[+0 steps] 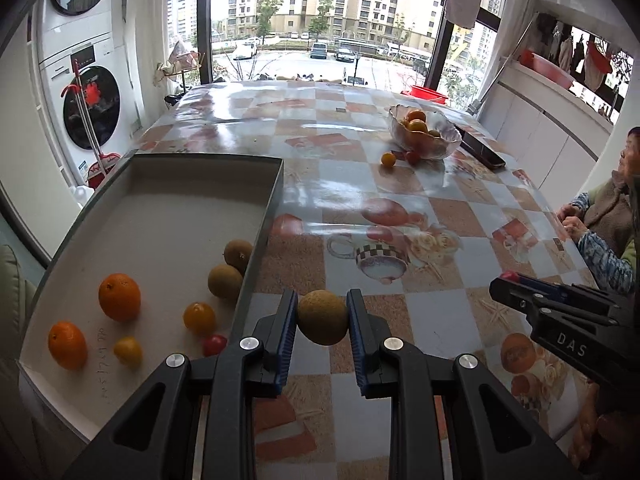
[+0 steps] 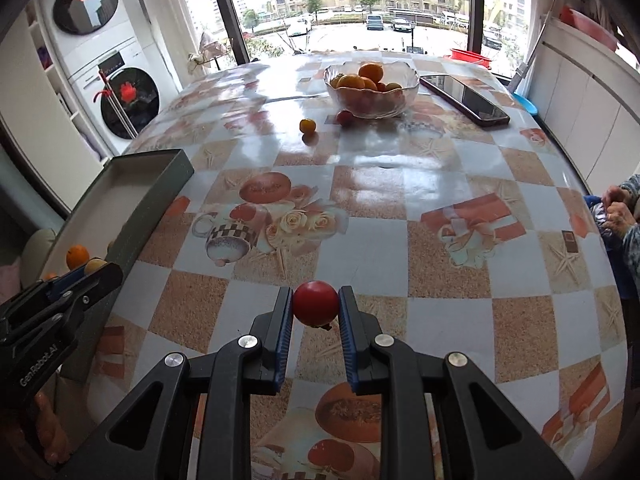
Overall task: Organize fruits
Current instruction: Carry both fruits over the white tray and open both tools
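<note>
My left gripper [image 1: 322, 312] is shut on a brown round fruit [image 1: 322, 318], held above the table just right of the grey box tray [image 1: 168, 216]. The tray holds two oranges [image 1: 119, 297], small yellow fruits [image 1: 199, 317], a small red tomato [image 1: 215, 345] and two brown fruits [image 1: 225, 281]. My right gripper [image 2: 315, 304] is shut on a red tomato [image 2: 315, 303] above the table's near part. A glass bowl [image 2: 371, 89] of oranges stands far back, with a small yellow fruit [image 2: 308, 125] and a red one [image 2: 345, 117] beside it.
A dark phone [image 2: 466, 98] lies right of the bowl. A seated person [image 1: 608, 216] rests hands at the table's right edge. The patterned tablecloth [image 2: 380, 184] covers the table. Stacked washing machines [image 1: 86, 92] stand at the left, and a window lies behind.
</note>
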Motion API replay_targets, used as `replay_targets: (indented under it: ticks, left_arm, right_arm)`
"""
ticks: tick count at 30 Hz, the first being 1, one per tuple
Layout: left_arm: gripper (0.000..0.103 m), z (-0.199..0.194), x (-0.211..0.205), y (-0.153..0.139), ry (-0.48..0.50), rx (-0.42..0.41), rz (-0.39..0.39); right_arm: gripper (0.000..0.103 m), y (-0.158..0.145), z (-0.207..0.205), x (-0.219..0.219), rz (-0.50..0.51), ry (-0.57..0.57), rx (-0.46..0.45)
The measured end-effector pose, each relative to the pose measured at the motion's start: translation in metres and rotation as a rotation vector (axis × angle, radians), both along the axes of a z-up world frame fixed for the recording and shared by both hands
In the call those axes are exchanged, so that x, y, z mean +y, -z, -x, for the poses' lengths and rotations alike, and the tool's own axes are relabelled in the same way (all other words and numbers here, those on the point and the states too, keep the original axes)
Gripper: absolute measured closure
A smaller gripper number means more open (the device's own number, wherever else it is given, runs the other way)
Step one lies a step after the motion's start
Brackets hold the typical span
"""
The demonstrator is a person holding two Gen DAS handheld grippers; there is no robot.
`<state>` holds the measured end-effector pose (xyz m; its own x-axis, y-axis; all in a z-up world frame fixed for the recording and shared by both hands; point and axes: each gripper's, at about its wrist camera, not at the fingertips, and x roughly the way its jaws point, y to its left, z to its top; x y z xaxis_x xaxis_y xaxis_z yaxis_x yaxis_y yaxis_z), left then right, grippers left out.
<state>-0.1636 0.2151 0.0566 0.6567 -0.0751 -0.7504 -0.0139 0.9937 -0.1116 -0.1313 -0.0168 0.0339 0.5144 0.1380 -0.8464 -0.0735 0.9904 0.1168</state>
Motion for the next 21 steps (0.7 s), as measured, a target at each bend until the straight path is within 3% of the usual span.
replay_targets:
  ticks: [7,13,16,21]
  left_arm:
    - [0.077,-0.007,0.027,-0.019,0.003,-0.011,-0.041]
    - [0.077,-0.019,0.088,-0.038,-0.103,-0.019,-0.096]
    - [0.077,-0.025,0.117,-0.034,-0.161,0.015,-0.081]
    - [0.077,-0.029,0.131,-0.011,-0.191,0.077,-0.092]
  right_arm:
    - [0.078,-0.011,-0.016,0.015,-0.048,-0.049,0.032]
    - [0.078,-0.038,-0.038,0.066,-0.094,-0.171,0.018]
    - [0.078,-0.044,-0.047,0.103,-0.097,-0.249,0.017]
    - [0.078,-0.037,-0.059,0.16,-0.082,-0.354,0.043]
